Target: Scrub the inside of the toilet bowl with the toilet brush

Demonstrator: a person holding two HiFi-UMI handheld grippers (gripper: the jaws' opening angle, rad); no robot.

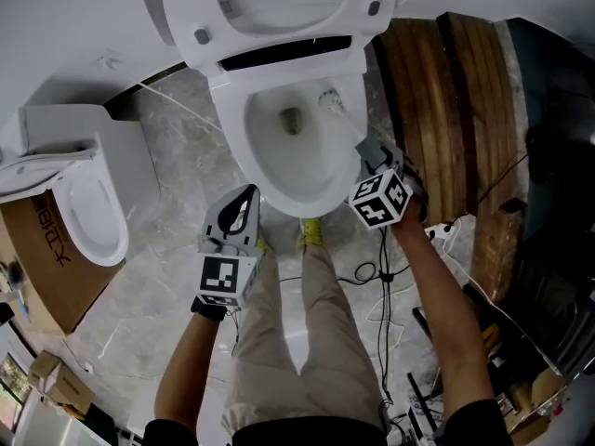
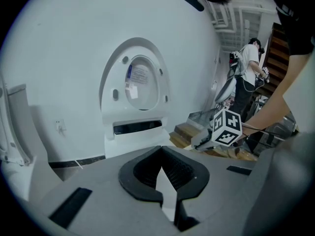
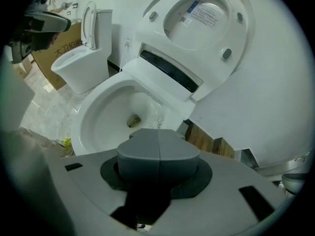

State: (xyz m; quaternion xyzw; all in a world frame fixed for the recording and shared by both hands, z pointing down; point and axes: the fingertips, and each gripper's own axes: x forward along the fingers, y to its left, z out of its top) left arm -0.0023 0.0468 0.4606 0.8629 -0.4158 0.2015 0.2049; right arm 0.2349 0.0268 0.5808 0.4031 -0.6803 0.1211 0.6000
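brush in the bowl, left gripper idle

the toilet point(image 1: 279, 170) stands with its lid point(image 1: 279, 12) up against a white wall. the white brush point(image 1: 331, 100) rests on the bowl's inner wall, to the right of the drain. its thin handle runs back to the right gripper point(image 1: 368, 152) at the bowl's right rim. the left gripper point(image 1: 240, 214) hangs over the grey marble floor point(image 1: 167, 277), just in front of the bowl, holding nothing. the person's legs point(image 1: 307, 342) and yellow shoes point(image 1: 311, 233) point at the toilet. a second toilet point(image 1: 88, 207) stands to the left beside a box point(image 1: 42, 268). wooden steps point(image 1: 456, 100) lie to the right, and cables point(image 1: 376, 272) trail on the floor.
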